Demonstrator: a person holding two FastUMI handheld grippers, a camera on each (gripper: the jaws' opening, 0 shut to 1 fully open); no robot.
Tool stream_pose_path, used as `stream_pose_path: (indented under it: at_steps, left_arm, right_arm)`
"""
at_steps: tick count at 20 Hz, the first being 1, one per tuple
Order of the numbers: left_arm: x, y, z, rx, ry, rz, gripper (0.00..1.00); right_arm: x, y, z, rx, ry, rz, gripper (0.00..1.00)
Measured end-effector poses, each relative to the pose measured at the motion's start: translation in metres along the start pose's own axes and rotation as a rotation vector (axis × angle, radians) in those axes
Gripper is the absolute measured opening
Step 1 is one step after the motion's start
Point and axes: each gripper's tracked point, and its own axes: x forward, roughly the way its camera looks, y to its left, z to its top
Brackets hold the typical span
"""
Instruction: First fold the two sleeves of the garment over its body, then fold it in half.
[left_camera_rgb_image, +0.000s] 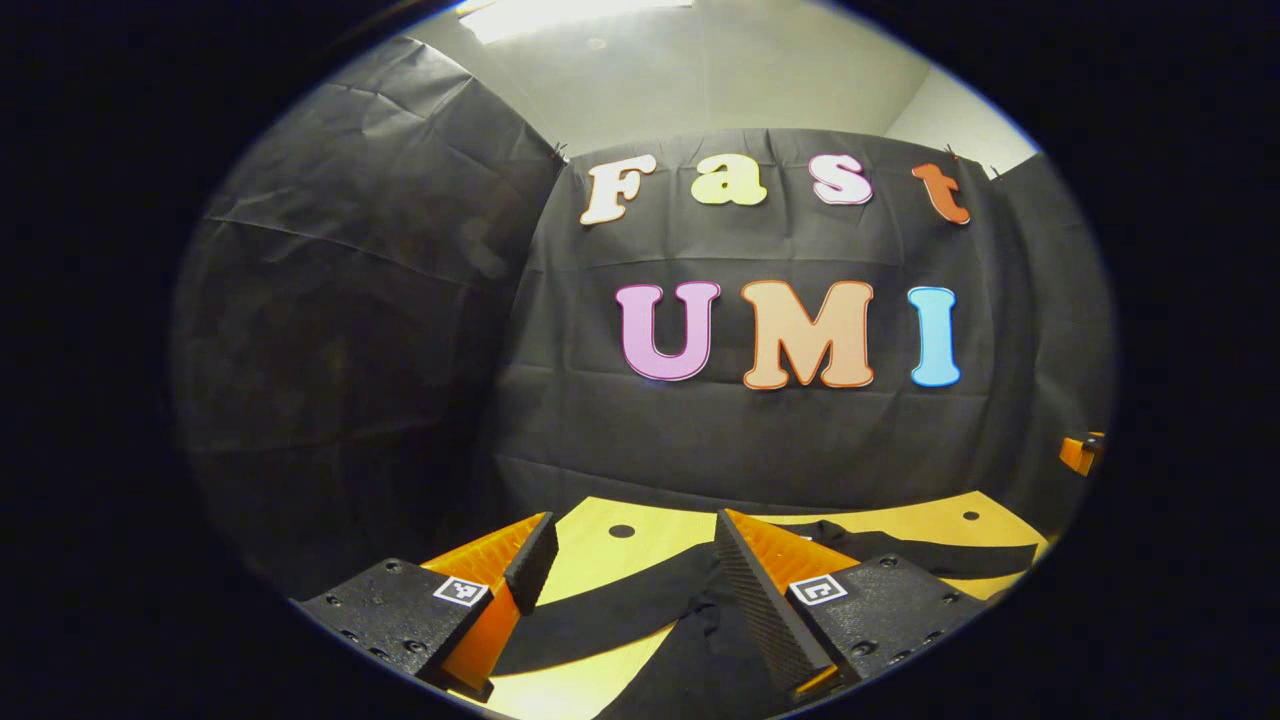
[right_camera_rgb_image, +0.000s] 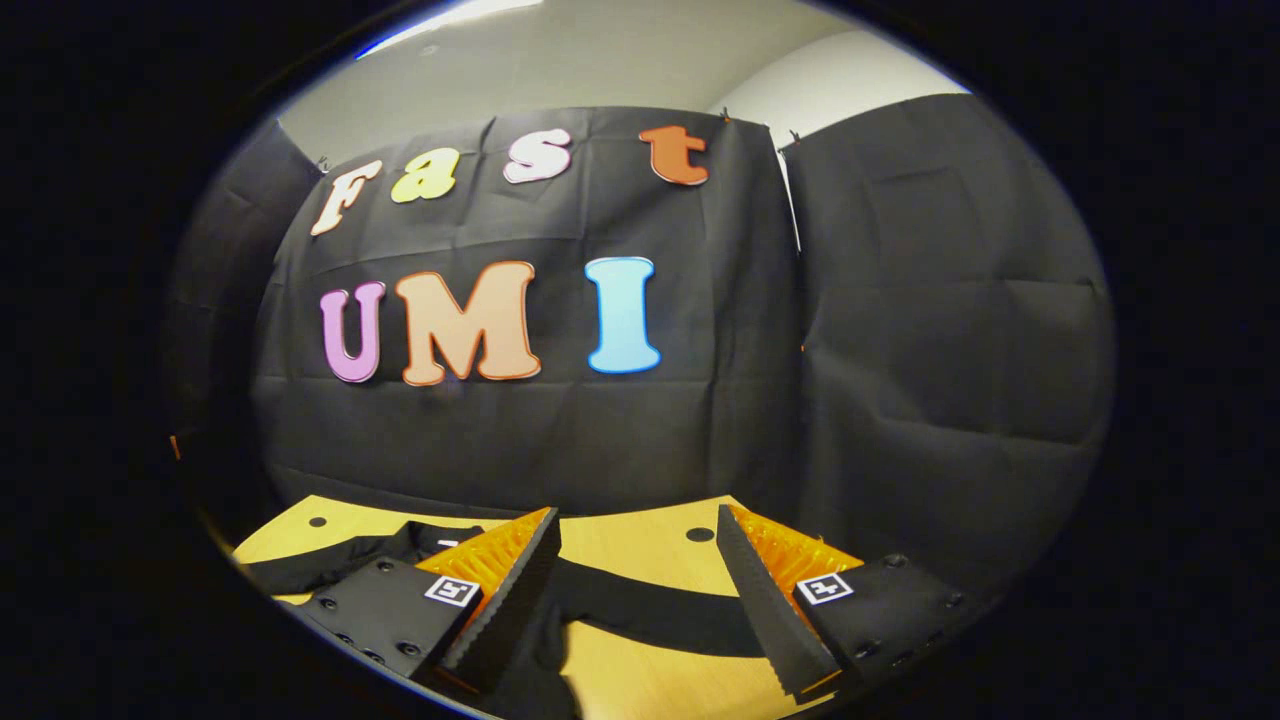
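The dark garment (left_camera_rgb_image: 690, 640) lay flat on the yellow worktop (left_camera_rgb_image: 600, 540), low in the frame below both tongs. In the left gripper view the left tongs (left_camera_rgb_image: 632, 575) stood apart, holding nothing, with one sleeve (left_camera_rgb_image: 610, 610) running as a long band from lower left to upper right between the fingers. In the right gripper view the right tongs (right_camera_rgb_image: 638, 580) were likewise apart and empty, the other sleeve (right_camera_rgb_image: 660, 610) stretching toward lower right. Each seemed nearest its own sleeve, though the body was mostly cut off.
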Motion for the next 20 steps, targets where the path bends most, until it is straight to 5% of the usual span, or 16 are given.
stream_pose_path:
  at_steps: [11,20]
  left_arm:
    - [0.029,-0.037,-0.034,-0.035,0.080,0.036,0.92]
    - [0.037,-0.064,-0.050,-0.024,0.125,0.048,0.93]
  right_arm:
    - [0.095,-0.121,-0.125,0.016,0.270,-0.188,0.99]
    - [0.123,-0.162,-0.217,0.054,0.492,-0.278,1.00]
